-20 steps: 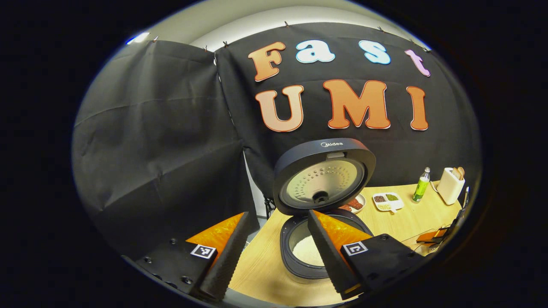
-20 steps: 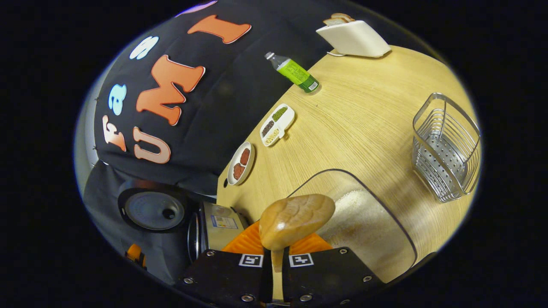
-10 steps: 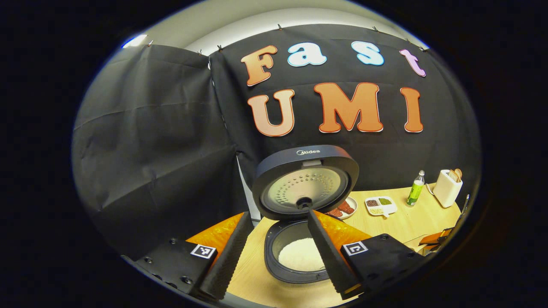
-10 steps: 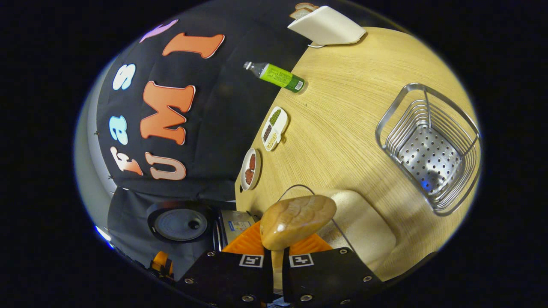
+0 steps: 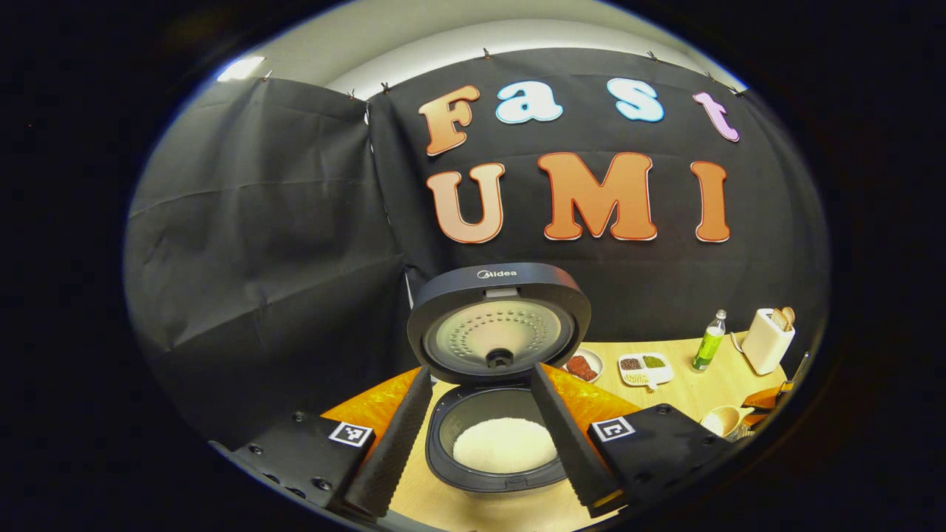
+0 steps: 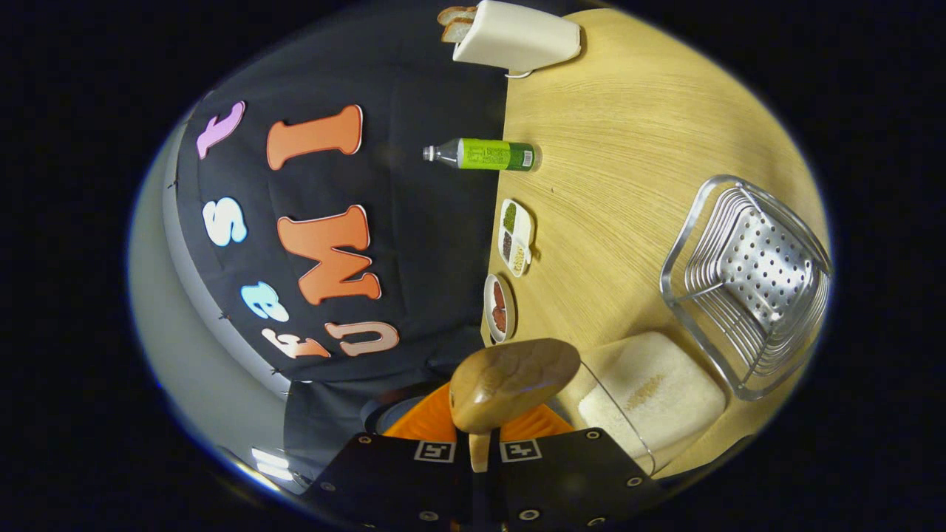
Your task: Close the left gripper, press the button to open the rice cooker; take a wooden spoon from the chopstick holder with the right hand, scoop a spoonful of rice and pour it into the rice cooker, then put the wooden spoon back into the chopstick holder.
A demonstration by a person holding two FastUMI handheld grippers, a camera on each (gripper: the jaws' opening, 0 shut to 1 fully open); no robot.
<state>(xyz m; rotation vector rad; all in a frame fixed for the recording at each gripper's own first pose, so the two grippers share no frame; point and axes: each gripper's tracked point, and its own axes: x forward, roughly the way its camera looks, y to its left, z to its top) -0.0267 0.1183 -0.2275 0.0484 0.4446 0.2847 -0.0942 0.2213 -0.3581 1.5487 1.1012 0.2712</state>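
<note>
Our left gripper (image 5: 480,443) hangs with its two fingers spread apart and nothing between them, and through the gap we see the rice cooker (image 5: 502,443) with its lid (image 5: 499,321) standing up and a mound of white rice (image 5: 505,445) in the inner pot. Our right gripper (image 6: 480,443) has its fingers pressed together on the handle of the wooden spoon (image 6: 510,380), whose bowl juts out just ahead of them; we cannot tell from here whether it carries any rice.

In the right gripper view the scene is rolled on its side. The wooden table (image 6: 621,148) carries a wire chopstick holder (image 6: 746,284) with a perforated bottom, well apart from the spoon. Near the spoon bowl stands a clear container of rice (image 6: 650,391). At the far end of the table is a white toaster (image 6: 517,37) with bread slices in it. Along the cloth wall we find a green bottle (image 6: 484,154), a small divided dish of grains (image 6: 515,236) and a round plate (image 6: 499,308) with reddish pieces
</note>
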